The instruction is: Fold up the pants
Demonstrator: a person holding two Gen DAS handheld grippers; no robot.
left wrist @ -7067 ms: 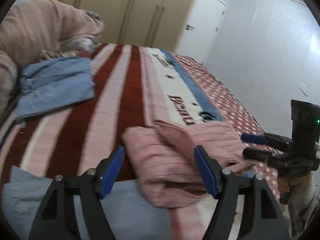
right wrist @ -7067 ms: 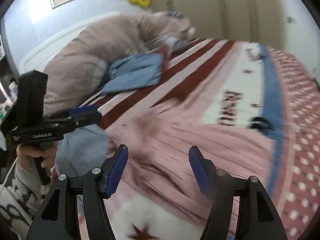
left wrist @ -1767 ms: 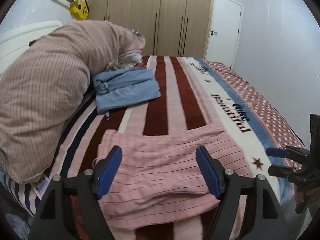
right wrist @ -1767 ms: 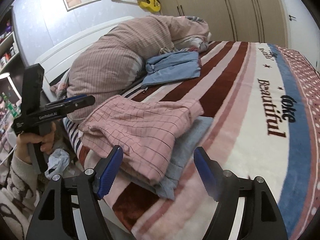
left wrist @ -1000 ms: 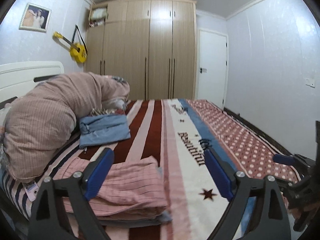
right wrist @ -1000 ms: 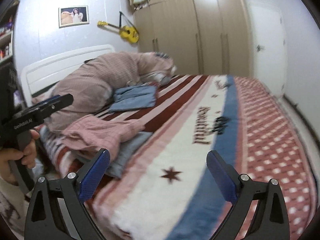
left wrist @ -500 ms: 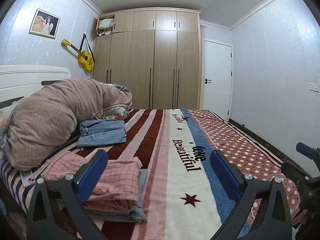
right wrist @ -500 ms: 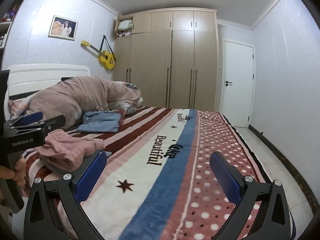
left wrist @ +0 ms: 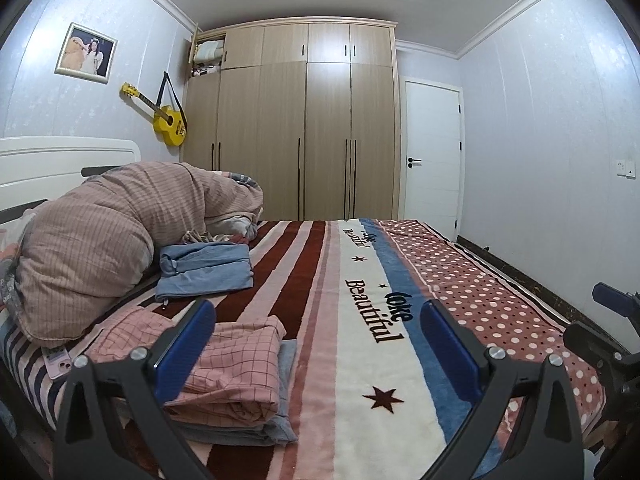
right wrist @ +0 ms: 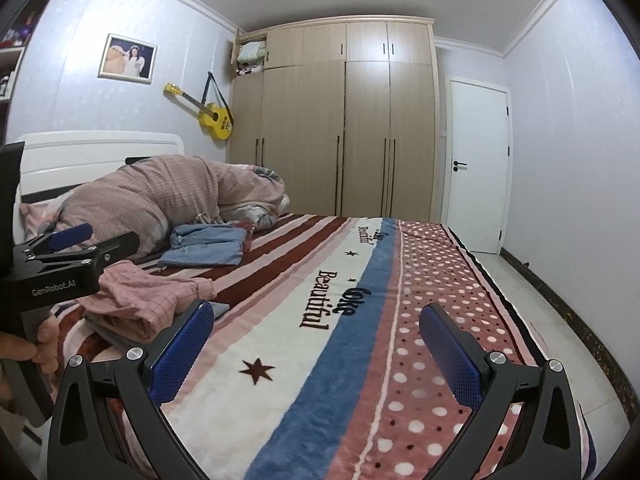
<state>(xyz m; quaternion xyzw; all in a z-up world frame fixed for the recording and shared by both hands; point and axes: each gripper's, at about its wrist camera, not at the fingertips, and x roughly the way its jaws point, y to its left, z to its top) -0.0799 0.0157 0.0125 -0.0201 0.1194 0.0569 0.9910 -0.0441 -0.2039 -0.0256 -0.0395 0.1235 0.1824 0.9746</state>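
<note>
The pink checked pants lie folded on a folded blue-grey garment near the bed's near left corner; they also show in the right wrist view. My left gripper is open and empty, held back from the bed, with the pants behind its left finger. My right gripper is open and empty over the bed's near edge, to the right of the pants. The left gripper also shows at the left of the right wrist view, and the right gripper at the right edge of the left wrist view.
A striped and dotted blanket covers the bed. A bunched pink duvet and a folded blue garment lie near the headboard. A phone lies at the left bed edge. Wardrobes and a door stand behind.
Both grippers have pulled back and up from the bed, open and empty. The folded pink pants stay on the blue-grey garment.
</note>
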